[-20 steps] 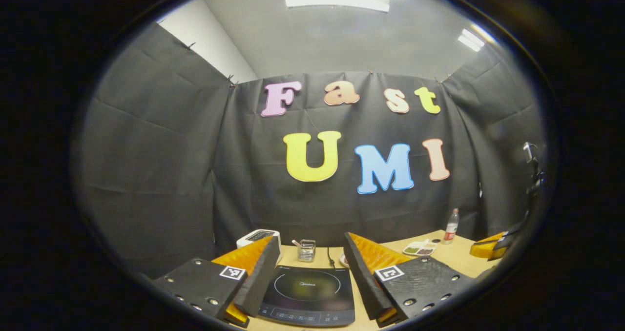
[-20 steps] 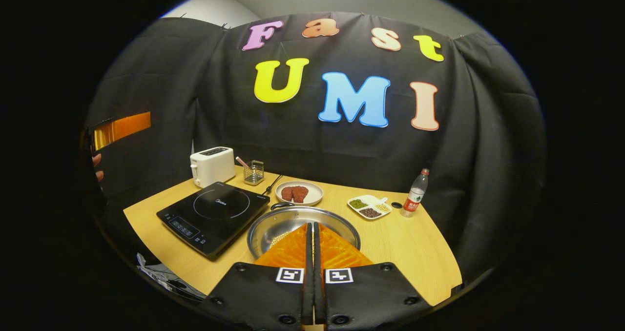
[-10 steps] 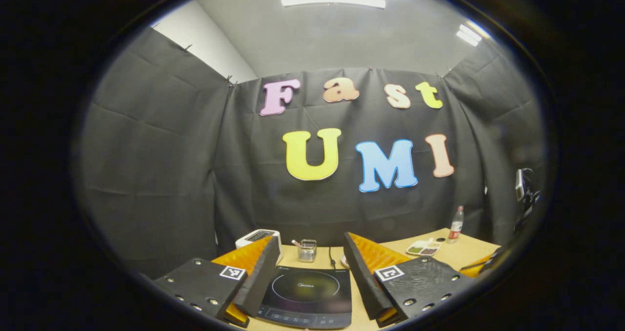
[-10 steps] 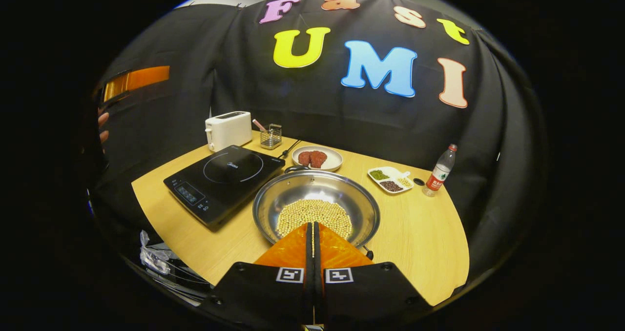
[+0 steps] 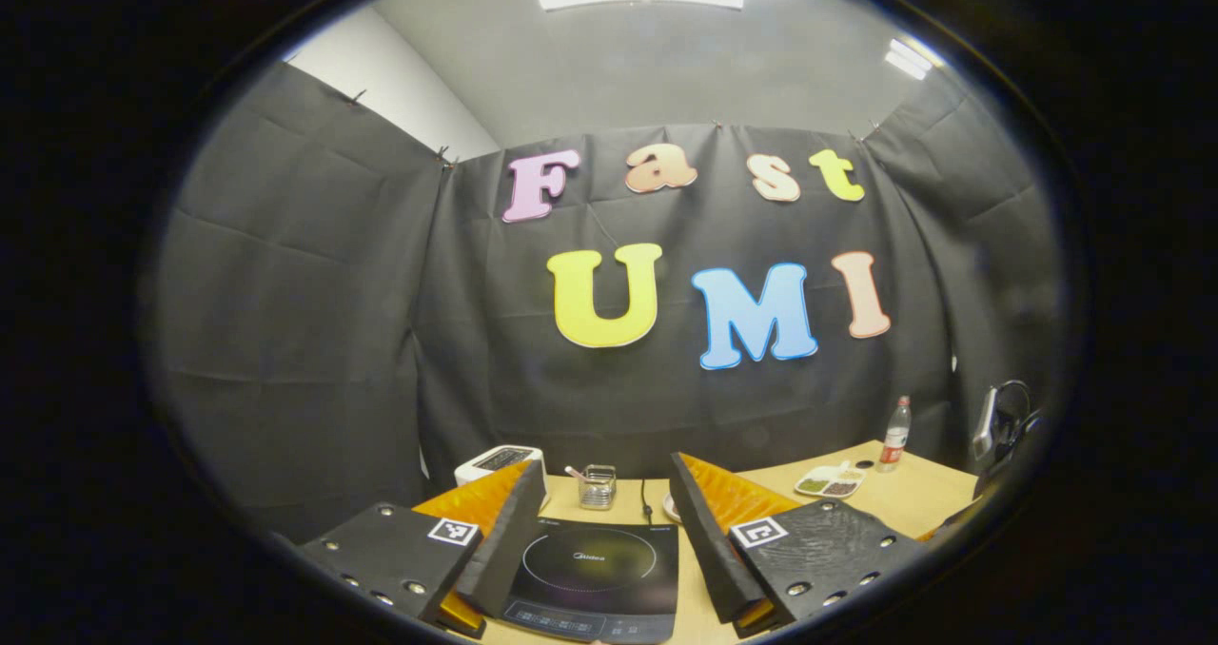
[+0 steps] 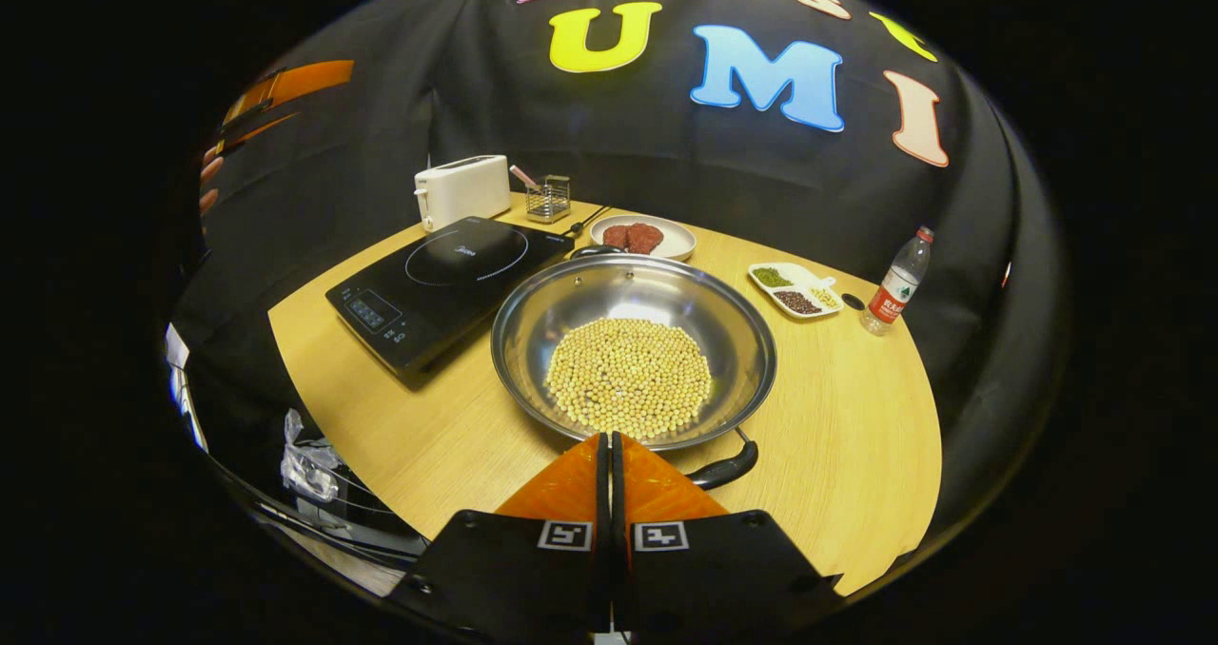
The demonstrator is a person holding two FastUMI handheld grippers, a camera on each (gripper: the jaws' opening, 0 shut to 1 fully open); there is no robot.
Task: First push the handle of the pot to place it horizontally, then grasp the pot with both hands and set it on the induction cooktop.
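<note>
Right gripper (image 6: 609, 445): fingers pressed together, nothing between them, hung just short of near rim of round stainless-steel pot (image 6: 634, 345). Pot sat on light wooden table (image 6: 856, 426), bottom covered with pale yellow beans (image 6: 630, 377). Short black pot handle (image 6: 727, 469) stuck out at near rim, just right of fingertips, roughly level. Flat black induction cooktop (image 6: 440, 282) lay just left of pot, close to it, nothing on top.

Left gripper (image 5: 601, 512): fingers spread wide, nothing held, hovered above cooktop (image 5: 592, 569).

Behind cooktop: white toaster (image 6: 462, 190) and small wire-mesh holder (image 6: 549, 198). Behind pot: round plate with reddish-brown pieces (image 6: 643, 238). Right of that: white divided dish (image 6: 795, 289), then clear plastic bottle with red label (image 6: 896, 282).
</note>
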